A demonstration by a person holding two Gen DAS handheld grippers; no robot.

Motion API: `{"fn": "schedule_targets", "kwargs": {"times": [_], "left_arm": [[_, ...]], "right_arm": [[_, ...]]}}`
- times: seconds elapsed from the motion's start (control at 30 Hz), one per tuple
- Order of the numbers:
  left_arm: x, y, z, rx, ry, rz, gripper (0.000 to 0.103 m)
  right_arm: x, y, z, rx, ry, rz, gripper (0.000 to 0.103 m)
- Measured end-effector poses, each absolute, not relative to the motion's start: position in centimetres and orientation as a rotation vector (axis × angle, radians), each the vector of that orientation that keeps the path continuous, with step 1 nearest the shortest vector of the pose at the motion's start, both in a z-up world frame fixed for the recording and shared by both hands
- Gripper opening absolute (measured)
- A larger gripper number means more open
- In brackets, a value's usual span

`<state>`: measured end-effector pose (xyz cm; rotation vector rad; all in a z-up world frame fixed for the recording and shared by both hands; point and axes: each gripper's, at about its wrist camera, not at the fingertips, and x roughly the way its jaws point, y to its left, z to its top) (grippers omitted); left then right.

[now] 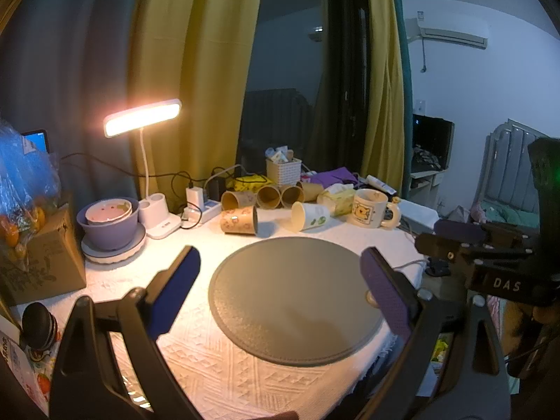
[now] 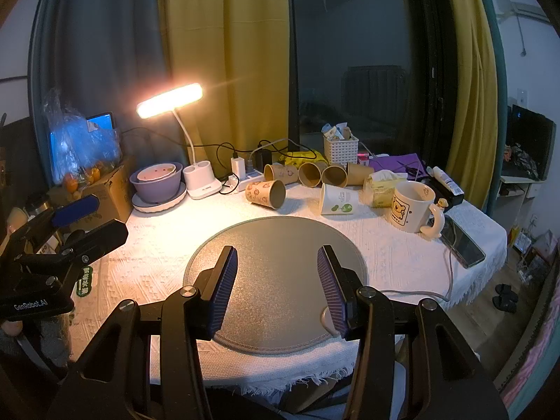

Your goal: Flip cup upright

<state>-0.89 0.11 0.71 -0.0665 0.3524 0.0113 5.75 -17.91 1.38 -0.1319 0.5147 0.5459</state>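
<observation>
Several paper cups lie on their sides at the back of the table: a brown patterned cup [image 1: 239, 220] [image 2: 265, 193], a white cup with a green print [image 1: 310, 215] [image 2: 338, 204], and a row of brown cups [image 1: 268, 196] [image 2: 316, 174] behind them. A round grey mat [image 1: 294, 297] [image 2: 276, 262] lies in front of them. My left gripper [image 1: 280, 292] is open and empty above the mat's near side. My right gripper [image 2: 276, 290] is open and empty over the mat. The right gripper shows at the right of the left wrist view [image 1: 465, 245]; the left gripper shows at the left of the right wrist view [image 2: 70, 224].
An upright cream mug [image 1: 371, 208] [image 2: 414, 206] stands at the right, next to a tissue pack [image 2: 383, 189] and a phone [image 2: 462, 241]. A lit desk lamp [image 1: 143, 117] [image 2: 169, 99], a purple bowl [image 1: 108, 222] [image 2: 157, 182], a power strip and a white basket [image 2: 341, 148] line the back. A cardboard box [image 1: 42, 262] stands at the left.
</observation>
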Motion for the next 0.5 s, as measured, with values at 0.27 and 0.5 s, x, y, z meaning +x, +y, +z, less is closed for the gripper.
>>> {"fn": "schedule_targets", "kwargs": {"times": [0.27, 0.5], "left_arm": [[-0.88, 0.19, 0.71, -0.068, 0.351, 0.013, 0.094], [-0.85, 0.23, 0.72, -0.066, 0.351, 0.011, 0.094]], "right_arm": [[5.69, -17.92, 1.37, -0.133, 0.513, 0.546, 0.05], [5.87, -17.86, 1.35, -0.132, 0.514, 0.545, 0.05]]}}
